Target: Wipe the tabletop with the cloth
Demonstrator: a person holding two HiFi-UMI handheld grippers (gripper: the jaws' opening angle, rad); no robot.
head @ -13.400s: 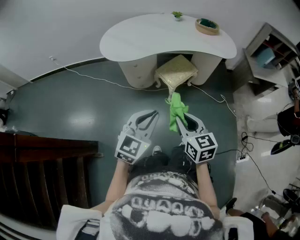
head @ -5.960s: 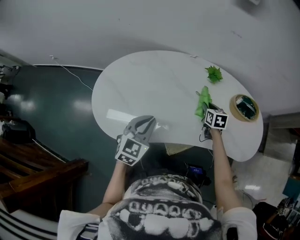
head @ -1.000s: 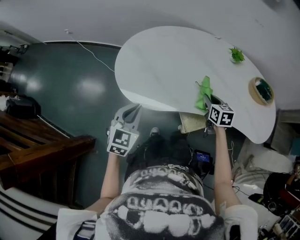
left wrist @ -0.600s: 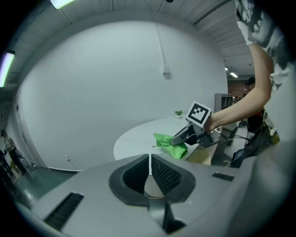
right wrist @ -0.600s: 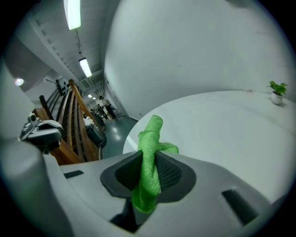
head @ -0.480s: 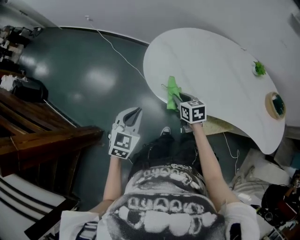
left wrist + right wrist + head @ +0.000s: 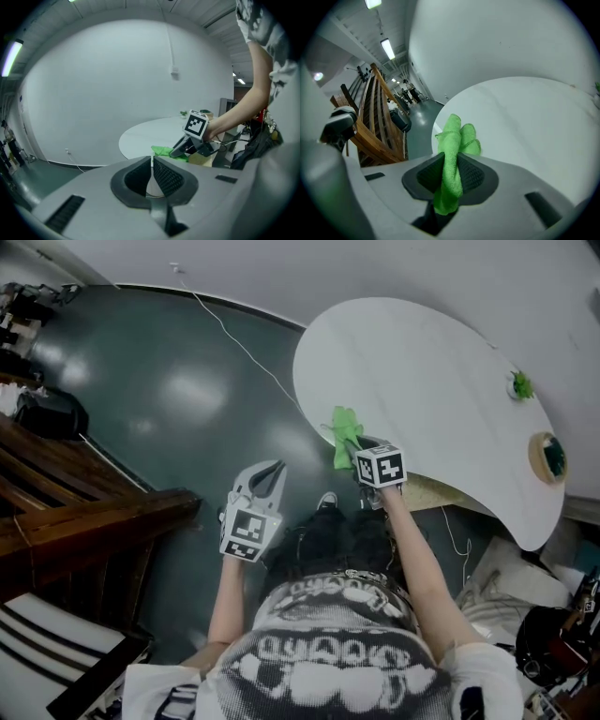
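Fuzzy green cloth at the round white surface's near edge.
The right gripper squeezes the cloth in its jaws; the left gripper, jaws pressed together and empty, is over the dark floor.

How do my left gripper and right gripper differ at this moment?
The right gripper is shut on the green cloth, while the left gripper has its jaws together with nothing between them. The right gripper reaches to the near edge of the white table, with the cloth at that edge; the left gripper hangs over the dark floor, off the table. Both are grey two-jaw grippers with a marker cube.
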